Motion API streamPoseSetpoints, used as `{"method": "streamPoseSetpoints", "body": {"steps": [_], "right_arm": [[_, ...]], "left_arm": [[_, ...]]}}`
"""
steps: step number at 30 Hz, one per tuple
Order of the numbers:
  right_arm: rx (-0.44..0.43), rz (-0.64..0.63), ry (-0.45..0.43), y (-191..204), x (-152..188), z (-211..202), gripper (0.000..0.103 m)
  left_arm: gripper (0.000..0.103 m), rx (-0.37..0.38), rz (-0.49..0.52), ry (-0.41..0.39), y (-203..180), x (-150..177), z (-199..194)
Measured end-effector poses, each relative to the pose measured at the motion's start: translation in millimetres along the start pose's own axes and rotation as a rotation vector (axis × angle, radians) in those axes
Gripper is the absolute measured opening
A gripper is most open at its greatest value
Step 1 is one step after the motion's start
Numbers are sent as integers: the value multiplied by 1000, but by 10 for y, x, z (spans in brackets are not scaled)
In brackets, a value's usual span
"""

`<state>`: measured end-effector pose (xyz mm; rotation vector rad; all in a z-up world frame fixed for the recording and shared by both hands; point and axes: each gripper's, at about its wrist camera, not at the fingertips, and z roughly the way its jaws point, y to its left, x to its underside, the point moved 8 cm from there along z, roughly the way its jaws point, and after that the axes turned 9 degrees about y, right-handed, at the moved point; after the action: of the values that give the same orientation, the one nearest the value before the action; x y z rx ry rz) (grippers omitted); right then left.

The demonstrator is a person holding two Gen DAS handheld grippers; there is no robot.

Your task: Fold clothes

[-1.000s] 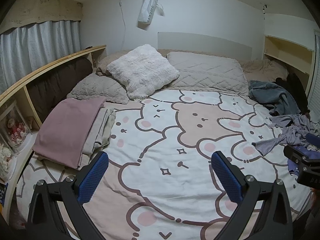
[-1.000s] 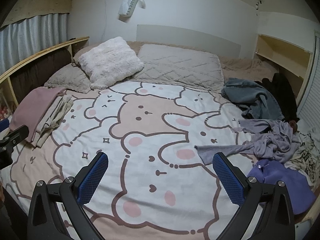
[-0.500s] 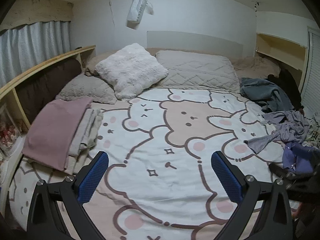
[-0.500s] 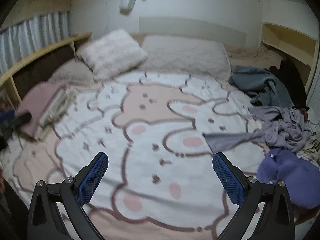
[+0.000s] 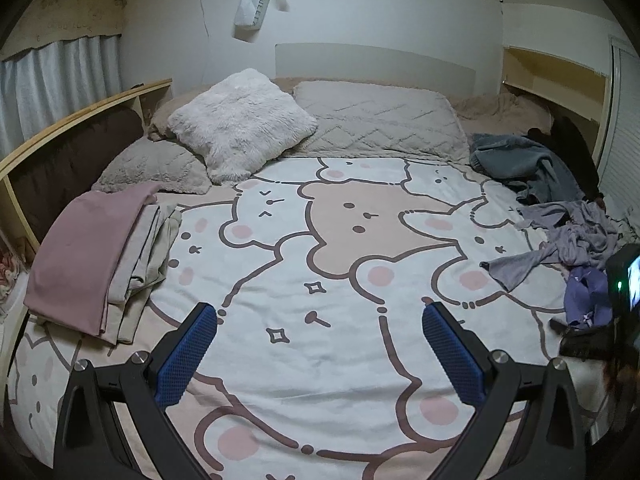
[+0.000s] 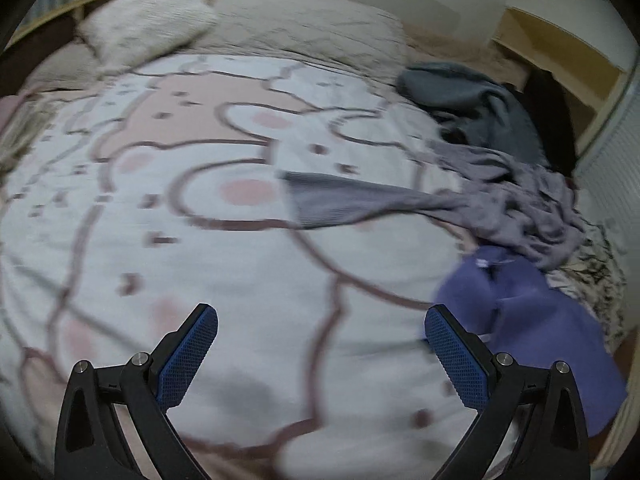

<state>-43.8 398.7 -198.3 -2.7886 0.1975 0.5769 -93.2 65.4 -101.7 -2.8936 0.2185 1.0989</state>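
My left gripper (image 5: 320, 344) hangs open over the bear-print bedspread (image 5: 340, 264), nothing between its blue pads. A folded stack topped by a pink cloth (image 5: 84, 252) lies at the bed's left edge. Loose clothes lie at the right: a grey-lilac garment (image 5: 560, 248), a purple garment (image 5: 588, 296), a blue-grey one (image 5: 524, 164). My right gripper (image 6: 320, 348) is open low over the bedspread (image 6: 240, 280); this view is blurred. The purple garment (image 6: 532, 320) lies just beside its right finger, the grey-lilac garment (image 6: 480, 200) beyond it. The right gripper's body (image 5: 624, 292) shows at the left view's right edge.
Pillows (image 5: 376, 120) and a fluffy white cushion (image 5: 240, 124) line the headboard. A wooden shelf rail (image 5: 72, 120) runs along the left side, a wooden nook (image 5: 556, 68) at the right. A black garment (image 6: 552, 120) and a patterned cloth (image 6: 592, 268) lie at the right edge.
The right gripper has swung down and to the right toward the loose clothes, so they look bigger and the view blurs. The left gripper's view drifted slightly right. Both stayed open.
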Motion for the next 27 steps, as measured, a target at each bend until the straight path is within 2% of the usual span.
{"method": "streamPoseSetpoints", "body": {"steps": [6,10,11,16,18,20,22,24,25,27], "right_arm": [[262,38,0,-866,-35,278,102],[372,74,35,-1291,10,412,97],[384,83,52,-1376,22,452,89],[419,176,139,-1780,199,611,68],[391,230,140,-1905,255,607,62],[366,273,142,-1999,309,605,47],[275,335,147,-2063,349,633,24],[198,397,144,-2081,364,627,18],[172,412,138,-2051,349,609,10],[119,431,124,-1952,303,562,10]], "left_arm": [[103,9,-14,32,4,-8,133],[103,13,2,55,-47,26,207],[103,14,7,56,-59,34,215],[103,21,28,53,-122,31,212],[103,26,32,50,-130,25,203],[103,35,30,50,-137,17,193],[103,47,28,47,-139,12,171],[103,51,26,41,-131,9,147],[103,56,26,39,-126,7,133],[103,68,23,38,-136,-6,111]]}}
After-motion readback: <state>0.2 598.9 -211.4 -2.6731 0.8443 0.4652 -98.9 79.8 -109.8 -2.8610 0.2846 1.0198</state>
